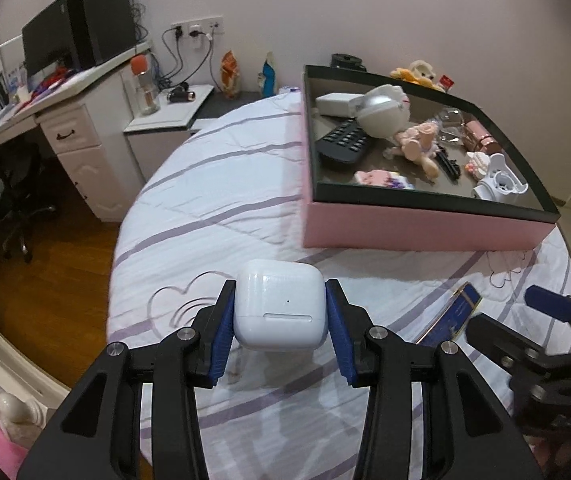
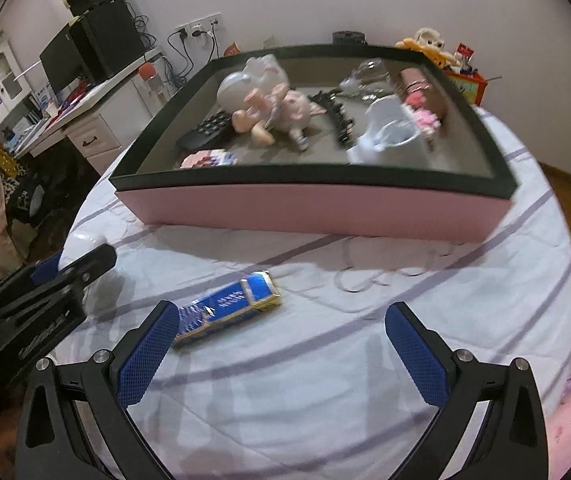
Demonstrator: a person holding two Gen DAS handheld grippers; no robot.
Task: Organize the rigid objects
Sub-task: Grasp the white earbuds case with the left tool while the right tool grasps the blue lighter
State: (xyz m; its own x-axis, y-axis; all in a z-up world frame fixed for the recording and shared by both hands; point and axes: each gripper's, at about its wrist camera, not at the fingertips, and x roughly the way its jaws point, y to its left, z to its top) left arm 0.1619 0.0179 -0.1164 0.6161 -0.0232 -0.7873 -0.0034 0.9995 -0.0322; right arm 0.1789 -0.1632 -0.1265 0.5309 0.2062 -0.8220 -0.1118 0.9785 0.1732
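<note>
My left gripper (image 1: pixel 280 298) is shut on a white earbud case (image 1: pixel 278 312), held just above the striped bedsheet (image 1: pixel 213 184); its blue pads press both sides of the case. A pink box (image 1: pixel 421 226) with a dark rim lies ahead to the right and holds a remote (image 1: pixel 343 142), dolls and other small items. In the right wrist view my right gripper (image 2: pixel 281 332) stands open above the sheet, and a blue and gold flat pack (image 2: pixel 227 306) lies by its left fingertip (image 2: pixel 151 352). The left gripper (image 2: pixel 41 300) shows at the left edge there. The pink box (image 2: pixel 313 210) lies beyond the pack.
A white desk (image 1: pixel 73 128) with drawers, a monitor (image 1: pixel 45 46) and a water bottle (image 1: pixel 145 88) stands left of the bed. A black office chair (image 1: pixel 13 200) sits on the wooden floor (image 1: pixel 45 280). The bed's edge curves along the left.
</note>
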